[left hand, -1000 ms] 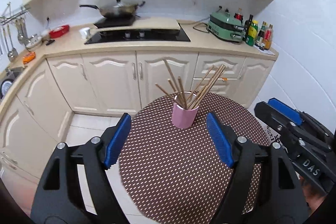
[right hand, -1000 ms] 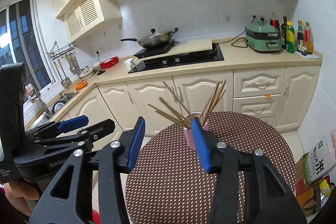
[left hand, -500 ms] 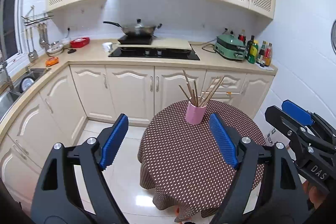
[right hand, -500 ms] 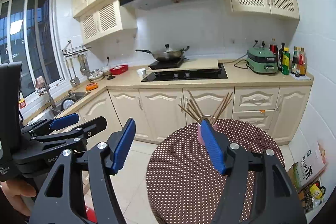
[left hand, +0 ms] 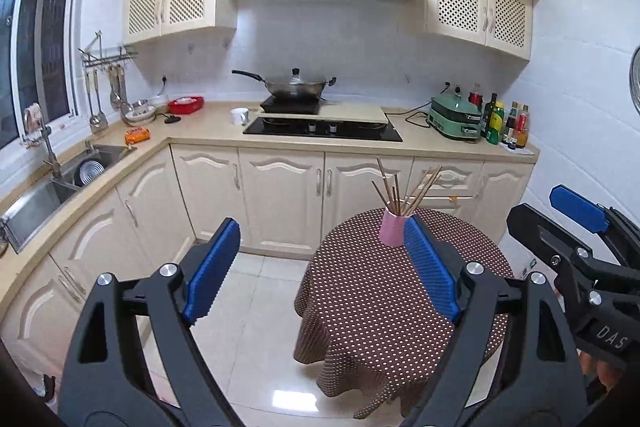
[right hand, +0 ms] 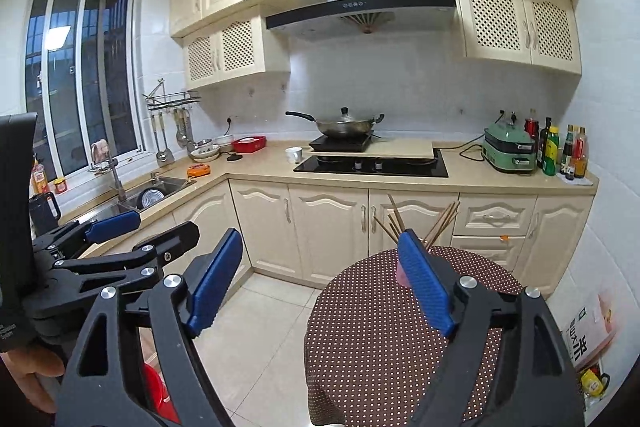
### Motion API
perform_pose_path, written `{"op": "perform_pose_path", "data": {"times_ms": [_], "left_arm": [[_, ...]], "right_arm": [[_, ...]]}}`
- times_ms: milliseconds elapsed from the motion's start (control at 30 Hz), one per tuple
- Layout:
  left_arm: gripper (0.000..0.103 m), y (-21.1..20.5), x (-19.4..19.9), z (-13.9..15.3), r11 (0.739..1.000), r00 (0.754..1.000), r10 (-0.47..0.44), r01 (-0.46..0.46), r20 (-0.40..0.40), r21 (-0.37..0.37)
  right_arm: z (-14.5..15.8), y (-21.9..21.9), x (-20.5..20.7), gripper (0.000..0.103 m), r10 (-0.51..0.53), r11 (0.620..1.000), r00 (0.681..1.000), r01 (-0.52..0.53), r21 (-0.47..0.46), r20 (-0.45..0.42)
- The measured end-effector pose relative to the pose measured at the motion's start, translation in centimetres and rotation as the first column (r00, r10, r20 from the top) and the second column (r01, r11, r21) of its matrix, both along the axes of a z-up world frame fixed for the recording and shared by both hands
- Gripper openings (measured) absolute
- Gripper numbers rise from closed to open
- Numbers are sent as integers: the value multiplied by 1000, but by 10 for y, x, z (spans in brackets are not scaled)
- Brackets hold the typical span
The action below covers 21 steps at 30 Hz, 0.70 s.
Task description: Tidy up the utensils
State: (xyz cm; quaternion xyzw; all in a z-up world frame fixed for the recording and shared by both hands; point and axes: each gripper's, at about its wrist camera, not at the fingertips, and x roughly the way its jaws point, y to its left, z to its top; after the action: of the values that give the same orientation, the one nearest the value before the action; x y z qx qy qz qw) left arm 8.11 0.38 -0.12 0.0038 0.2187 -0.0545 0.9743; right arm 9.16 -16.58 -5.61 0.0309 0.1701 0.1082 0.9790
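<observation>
Chopsticks gathered in the cup, both claws empty and well back from the table.

The bundle of thin brown wooden chopsticks is seen fanned out in the small pink cup, which stands upright near the far edge of the round table under its brown white-dotted cloth; no stray utensil is seen on the cloth. The left gripper is held with nothing between its blue pads, its jaws opening, and the right gripper likewise, well short of the cup. The task is judged nearly or fully done. If the cup is approached again, the splayed sticks could be caught by a wide jaw and the light, top-heavy cup tipped. The draped cloth could also be dragged, and the cup carried toward the table's far edge.
</observation>
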Motion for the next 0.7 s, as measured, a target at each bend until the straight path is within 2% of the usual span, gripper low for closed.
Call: {"op": "perform_pose_path", "data": {"times_ms": [467, 700], "left_arm": [[90, 11, -45, 13, 997, 994, 74, -77, 83, 30], [93, 13, -60, 23, 996, 989, 85, -87, 123, 9]], "right_arm": [[5, 14, -32, 83, 31, 1000, 999, -31, -1, 39], [10, 12, -41, 86, 29, 1000, 998, -29, 2, 58]]}}
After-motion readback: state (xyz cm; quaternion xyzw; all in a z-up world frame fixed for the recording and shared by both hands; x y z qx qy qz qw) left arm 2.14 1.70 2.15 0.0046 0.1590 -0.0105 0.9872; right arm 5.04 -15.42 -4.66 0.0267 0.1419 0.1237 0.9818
